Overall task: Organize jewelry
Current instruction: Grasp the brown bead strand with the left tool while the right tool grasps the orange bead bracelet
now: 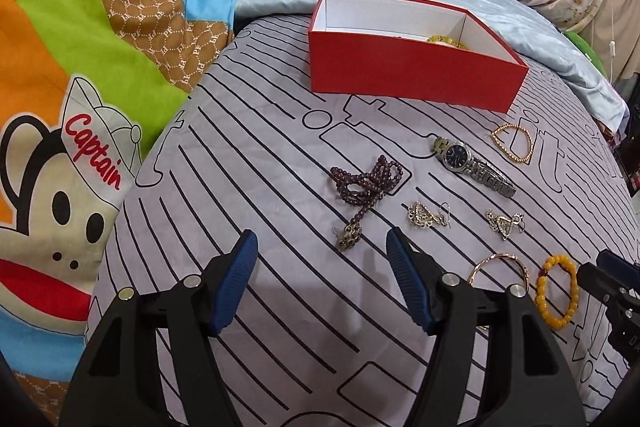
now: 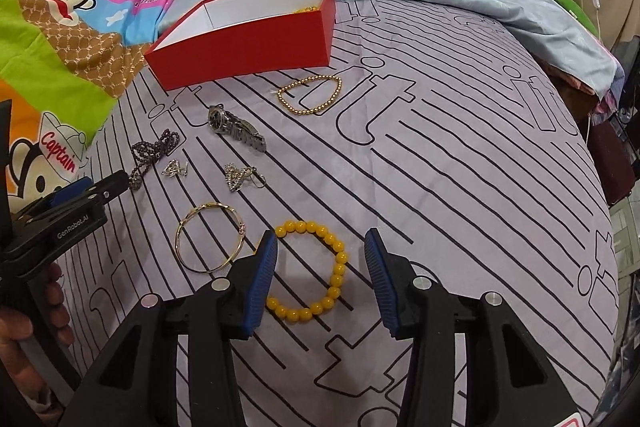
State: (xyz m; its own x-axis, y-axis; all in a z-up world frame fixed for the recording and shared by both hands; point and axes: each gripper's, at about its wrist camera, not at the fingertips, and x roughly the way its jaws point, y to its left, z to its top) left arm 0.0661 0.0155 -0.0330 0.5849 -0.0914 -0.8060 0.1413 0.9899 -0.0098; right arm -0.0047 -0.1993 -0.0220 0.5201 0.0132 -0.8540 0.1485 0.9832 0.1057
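Both claws are held open above the striped sheet. Right claw is placed over the yellow bracelet, whose beads are seen between its blue fingers and are not gripped. Left claw is kept over bare sheet, near the purple necklace. Watch, two earrings, gold bangle and gold bead bracelet are laid out on the sheet. Some yellow beads are seen inside the red box.

The right tongs gape wide over the yellow bead bracelet on the bed; the red box sits at eleven o'clock.
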